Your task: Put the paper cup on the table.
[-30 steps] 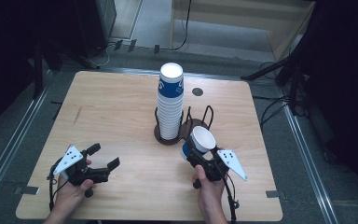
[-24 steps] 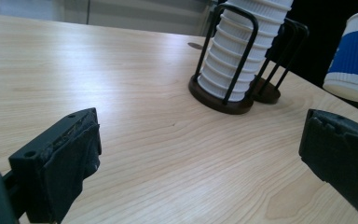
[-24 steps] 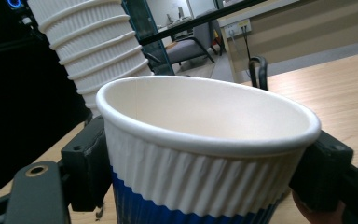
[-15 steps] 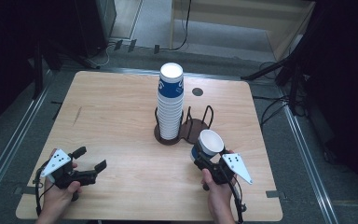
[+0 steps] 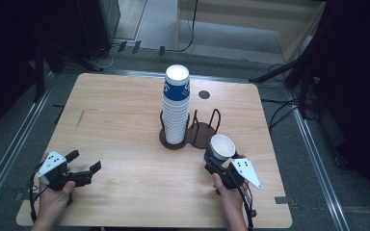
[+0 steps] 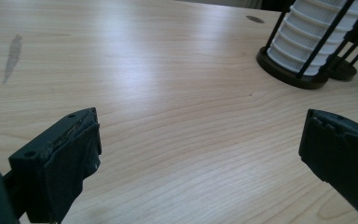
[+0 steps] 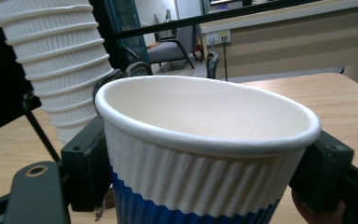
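Nearest the person's edge of the light wooden table [image 5: 125, 125], two hand-held black two-jaw grippers work side by side. The left gripper [image 5: 84, 165] sits close to the near left corner, its jaws spread wide with nothing between them and bare tabletop ahead in the left gripper view [image 6: 200, 154]. The right gripper [image 5: 211, 161] is toward the near right part of the table, and its jaws pinch one single paper cup [image 5: 220, 148] from both sides; in the right gripper view the two black pads press against the cup's wall just under the rim [image 7: 205, 154]. That one cup is white and ribbed in its upper part, with a blue band lower down, a rolled white lip and a plain white inside; it stands mouth up, slightly tilted, just in front of the holder. Farther in, near the middle of the table, stands one dark round-based wire cup holder [image 5: 203, 131] with two bays: the left bay carries one tall stack of nested white ribbed paper cups [image 5: 176, 108], the top one showing a blue band, too tightly packed to count; the right bay has only its black wire loops. Beyond it, toward the far edge, there is one small dark round hole [image 5: 204, 95] in the tabletop.
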A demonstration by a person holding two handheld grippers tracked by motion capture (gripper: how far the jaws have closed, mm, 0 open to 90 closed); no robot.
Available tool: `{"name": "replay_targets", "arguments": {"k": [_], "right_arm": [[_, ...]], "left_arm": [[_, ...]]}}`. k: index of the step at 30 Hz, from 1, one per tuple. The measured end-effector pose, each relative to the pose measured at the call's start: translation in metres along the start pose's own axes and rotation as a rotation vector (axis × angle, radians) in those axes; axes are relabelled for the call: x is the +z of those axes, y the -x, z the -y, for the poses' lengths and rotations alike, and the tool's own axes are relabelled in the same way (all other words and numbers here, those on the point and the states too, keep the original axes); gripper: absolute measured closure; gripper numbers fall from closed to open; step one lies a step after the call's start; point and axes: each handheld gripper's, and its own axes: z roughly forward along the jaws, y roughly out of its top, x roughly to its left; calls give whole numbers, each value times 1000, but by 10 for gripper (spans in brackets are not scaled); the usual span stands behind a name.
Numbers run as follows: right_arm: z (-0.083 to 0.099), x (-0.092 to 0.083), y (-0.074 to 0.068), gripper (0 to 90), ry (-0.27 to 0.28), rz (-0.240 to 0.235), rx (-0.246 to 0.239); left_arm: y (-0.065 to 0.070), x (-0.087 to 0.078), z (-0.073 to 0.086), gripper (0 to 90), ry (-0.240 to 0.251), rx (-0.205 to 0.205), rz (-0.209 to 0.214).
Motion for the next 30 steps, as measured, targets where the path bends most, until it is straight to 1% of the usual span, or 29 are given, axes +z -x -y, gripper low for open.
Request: {"name": "replay_targets", "arguments": {"k": [2,3,4,6,10,11,12,13,14,15,16,17,18,21,24,28,30], "right_arm": [[1,2,4,194,0,12,-20],[1,2,4,194,0,12,-20],[1,3,5,194,-2,19,-34],[1,3,6,194,0,22,-43],[4,6,9,193,0,33,-91],[4,6,9,193,0,33,-91],[4,7,10,193,-1,37,-101],[5,7,12,193,-2,42,-119],[5,7,12,193,-2,42,-119],[5,7,14,193,-4,45,-136],[6,8,15,193,-3,46,-146],[6,8,15,193,-3,46,-146],[7,8,17,193,-11,52,-160],[8,9,18,193,-17,56,-166],[11,11,21,192,-27,65,-182],[12,12,24,192,-30,71,-174],[13,13,27,192,-34,82,-180]], "left_arm": [[-4,-1,0,0,0,-7,-12],[-4,-1,0,0,0,-7,-12],[-6,-1,0,0,0,-6,-18],[-6,-2,0,0,1,-6,-20],[-9,-3,-1,0,1,-7,-26],[-10,-3,-1,0,2,-6,-30],[-11,-3,-1,0,2,-3,-33],[-12,-4,-1,0,-2,2,-37],[-13,-4,-1,0,2,-2,-41],[-16,-5,-2,0,1,-10,-45],[-17,-5,-2,0,3,-13,-46],[-17,-5,-2,0,3,-13,-46],[-18,-5,-2,0,4,-19,-44],[-18,-5,-1,0,4,-17,-44],[-18,-4,-1,0,-3,-14,-41],[-19,-4,-1,0,-6,-20,-36],[-19,-3,-1,0,-6,-22,-35]]}}
